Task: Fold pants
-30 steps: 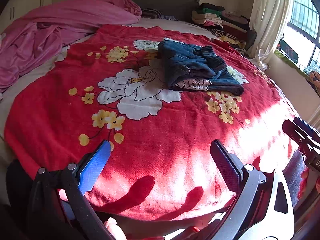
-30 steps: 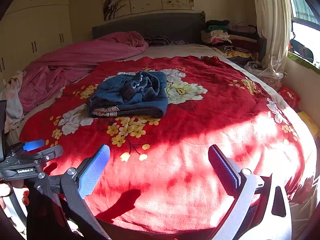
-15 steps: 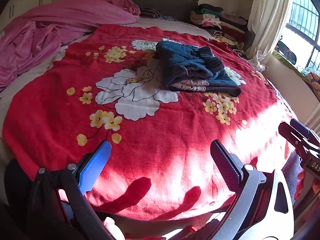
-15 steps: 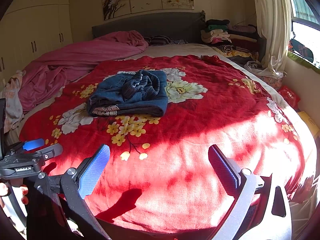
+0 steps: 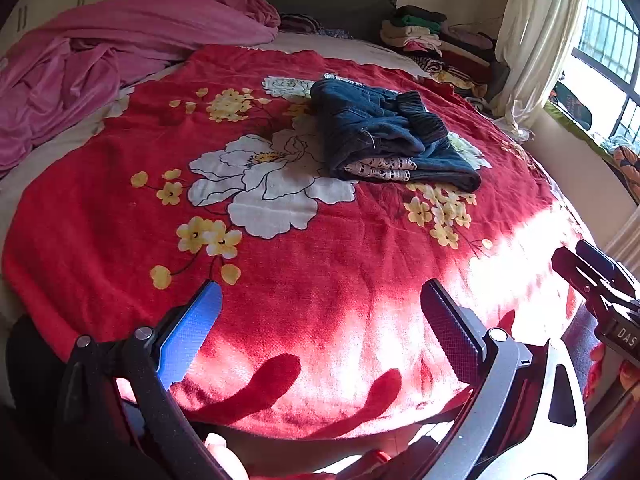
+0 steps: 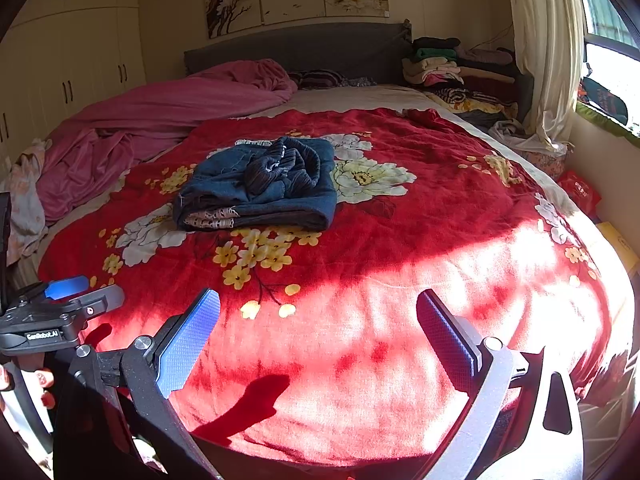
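Dark blue pants [image 5: 390, 140] lie bunched in a rough fold mid-blanket [image 5: 120, 208], a pale patterned layer — possibly lining — at the near edge. Left gripper [image 5: 320, 320] and right gripper [image 6: 318, 322] hover over the sunlit near edge — jaws wide, empty, well apart from the pants.

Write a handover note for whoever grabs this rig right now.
Left tool: open, empty, held above the near edge of the bed.
Right tool: open, empty, likewise at the near edge.
Pants: dark blue, in a compact folded bundle mid-bed on the red floral blanket, touched by neither tool.
Done: the fold looks finished, though the top waistband layer is bunched.
Left: probably nothing; tidy the top layer if a neater fold is wanted.
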The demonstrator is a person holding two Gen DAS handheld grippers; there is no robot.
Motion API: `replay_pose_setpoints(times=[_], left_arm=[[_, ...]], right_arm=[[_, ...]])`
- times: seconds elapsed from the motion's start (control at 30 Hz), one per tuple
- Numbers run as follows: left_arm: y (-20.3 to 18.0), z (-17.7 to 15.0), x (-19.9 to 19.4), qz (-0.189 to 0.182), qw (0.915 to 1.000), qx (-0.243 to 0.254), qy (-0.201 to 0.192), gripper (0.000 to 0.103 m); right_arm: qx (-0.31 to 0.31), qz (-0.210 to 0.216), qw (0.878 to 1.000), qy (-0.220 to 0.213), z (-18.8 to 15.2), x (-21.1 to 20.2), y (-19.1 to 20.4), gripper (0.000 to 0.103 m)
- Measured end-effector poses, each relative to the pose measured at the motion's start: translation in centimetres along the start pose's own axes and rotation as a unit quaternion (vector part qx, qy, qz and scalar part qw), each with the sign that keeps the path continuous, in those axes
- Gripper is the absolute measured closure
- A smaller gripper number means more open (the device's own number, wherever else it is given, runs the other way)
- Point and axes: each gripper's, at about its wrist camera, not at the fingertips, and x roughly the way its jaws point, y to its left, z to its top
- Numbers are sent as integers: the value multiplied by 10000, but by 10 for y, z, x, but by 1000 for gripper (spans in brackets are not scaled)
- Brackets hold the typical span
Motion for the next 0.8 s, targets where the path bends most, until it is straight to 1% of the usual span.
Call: replay_pose_setpoints(times=[0.17,0.27,0.37,0.4,0.47,0.5,0.53,0.57,0.6,0.67,0.7,0.73,0.8], left_arm=[[2,0,1,92,10000,-11,5,10],[6,2,4,271,9996,-13,55,10],[16,8,12,484,9986,-112,192,10],[21,12,16,499,9983,-171,240,10],[36,25,21,337,9984,-350,284,10],[46,34,23,254,9983,-471,251,10],[59,46,26,246,9976,-603,251,10],[73,60,32,350,9963,-738,259,10],[90,75,40,556,9948,-814,259,10],[126,105,62,1130,9896,-821,333,10],[145,119,74,1407,9852,-885,415,10],[165,132,87,1547,9820,-982,460,10],[199,154,114,1711,9764,-1166,609,10]], right_arm=[[46,23,10000,75,-4,8,-5,5],[125,11,9998,132,-1,14,-15,5],[247,-84,9995,183,6,22,-33,5],[320,-132,9991,225,9,26,-42,5],[468,-329,9979,304,21,35,-64,5],[531,-423,9973,287,28,39,-78,5],[571,-562,9963,302,36,46,-94,5],[631,-699,9949,372,45,54,-112,5],[738,-830,9928,441,54,64,-132,5],[838,-1165,9879,596,71,87,-173,5],[838,-1454,9832,711,79,102,-194,5],[800,-1706,9785,838,85,117,-214,5],[980,-2092,9674,1040,97,148,-255,5]])
